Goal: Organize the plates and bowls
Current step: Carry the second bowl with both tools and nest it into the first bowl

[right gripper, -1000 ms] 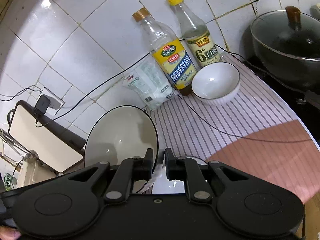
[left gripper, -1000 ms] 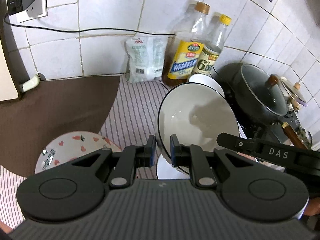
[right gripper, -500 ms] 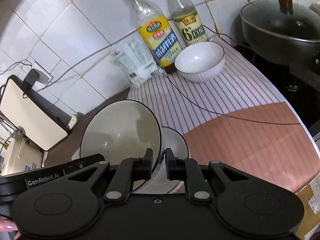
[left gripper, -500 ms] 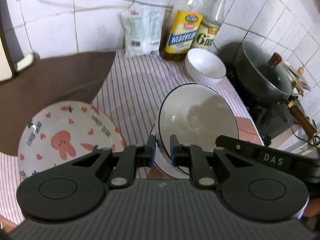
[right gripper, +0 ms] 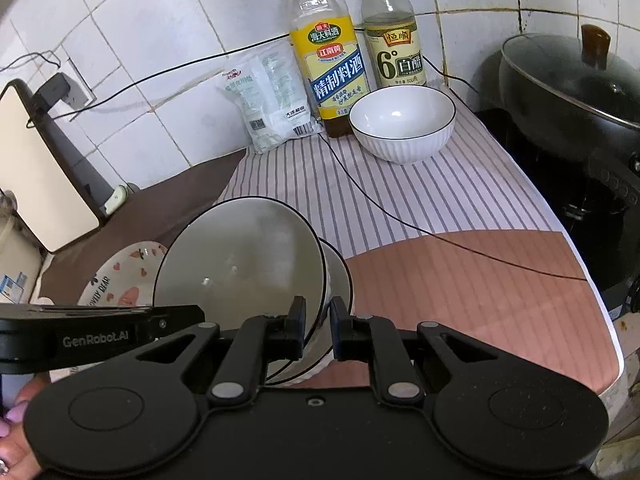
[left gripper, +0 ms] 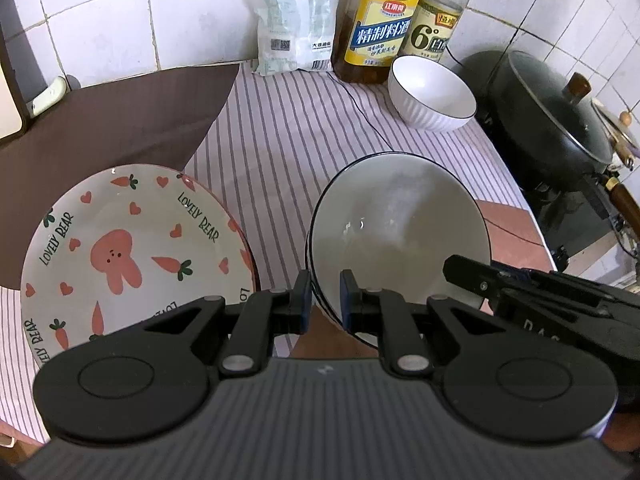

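Observation:
A large black-rimmed white bowl is held tilted between both grippers. My left gripper is shut on its near left rim. My right gripper is shut on its right rim; the bowl also shows in the right wrist view. A second bowl sits right under and behind it, partly hidden. A rabbit-and-carrot plate lies on the counter to the left, also in the right wrist view. A small ribbed white bowl stands at the back by the bottles, also in the right wrist view.
Two bottles and a white bag stand against the tiled wall. A black lidded pot sits on the stove at right. A thin black cable crosses the striped cloth. A brown mat lies at left.
Both grippers with the large bowl have moved back toward the counter's front and lower; the bowl now sits close over the second bowl. The rabbit plate has come fully into view.

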The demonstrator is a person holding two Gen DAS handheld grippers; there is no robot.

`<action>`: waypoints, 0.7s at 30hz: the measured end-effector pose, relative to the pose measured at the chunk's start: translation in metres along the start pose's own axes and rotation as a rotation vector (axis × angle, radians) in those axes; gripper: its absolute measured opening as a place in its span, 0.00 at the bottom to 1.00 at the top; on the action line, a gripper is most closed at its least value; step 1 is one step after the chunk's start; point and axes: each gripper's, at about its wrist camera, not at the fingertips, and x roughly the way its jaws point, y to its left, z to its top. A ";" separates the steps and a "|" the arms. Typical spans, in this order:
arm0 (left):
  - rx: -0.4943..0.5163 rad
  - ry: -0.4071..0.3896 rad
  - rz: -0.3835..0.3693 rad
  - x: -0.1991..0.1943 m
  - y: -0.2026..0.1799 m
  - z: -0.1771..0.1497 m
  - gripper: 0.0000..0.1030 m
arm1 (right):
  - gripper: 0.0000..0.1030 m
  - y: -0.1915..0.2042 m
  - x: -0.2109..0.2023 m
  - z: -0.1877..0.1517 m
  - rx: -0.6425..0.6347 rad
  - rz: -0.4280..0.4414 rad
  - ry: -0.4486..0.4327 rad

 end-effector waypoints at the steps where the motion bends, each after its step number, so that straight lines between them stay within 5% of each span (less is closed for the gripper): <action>1: 0.003 0.003 0.003 0.001 -0.001 0.000 0.13 | 0.16 0.001 0.001 -0.001 -0.010 -0.007 -0.001; 16: -0.029 0.049 0.004 0.012 0.001 0.003 0.14 | 0.20 0.014 0.006 -0.007 -0.125 -0.102 -0.057; 21: -0.045 0.056 -0.024 0.008 0.004 0.005 0.18 | 0.20 0.007 0.002 -0.008 -0.130 -0.057 -0.070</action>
